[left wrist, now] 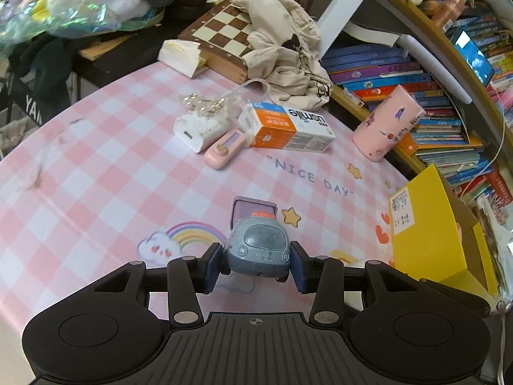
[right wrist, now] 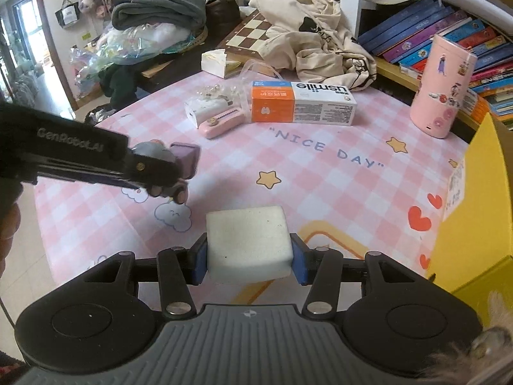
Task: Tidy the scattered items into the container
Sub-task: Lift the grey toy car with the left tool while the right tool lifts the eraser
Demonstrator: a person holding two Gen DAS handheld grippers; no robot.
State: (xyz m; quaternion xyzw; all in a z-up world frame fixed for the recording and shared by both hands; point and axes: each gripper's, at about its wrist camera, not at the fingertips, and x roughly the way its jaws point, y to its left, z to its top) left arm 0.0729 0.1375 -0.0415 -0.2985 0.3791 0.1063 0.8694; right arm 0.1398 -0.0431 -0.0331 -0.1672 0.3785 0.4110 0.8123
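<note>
Blue-grey toy truck [left wrist: 259, 250] clamped in left claw [left wrist: 258, 264], white foam block [right wrist: 248, 243] clamped in right claw [right wrist: 249, 261]; both raised off pink-check counter [left wrist: 112, 173], presumably for carrying to yellow box [left wrist: 426, 224] at right.

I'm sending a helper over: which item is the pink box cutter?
Start at the orange-and-white usmile box mid-table on the pink checked mat. Just left of it lies the pink box cutter, beside a white charger. It alone is slim, pink, with a cartoon badge.
</note>
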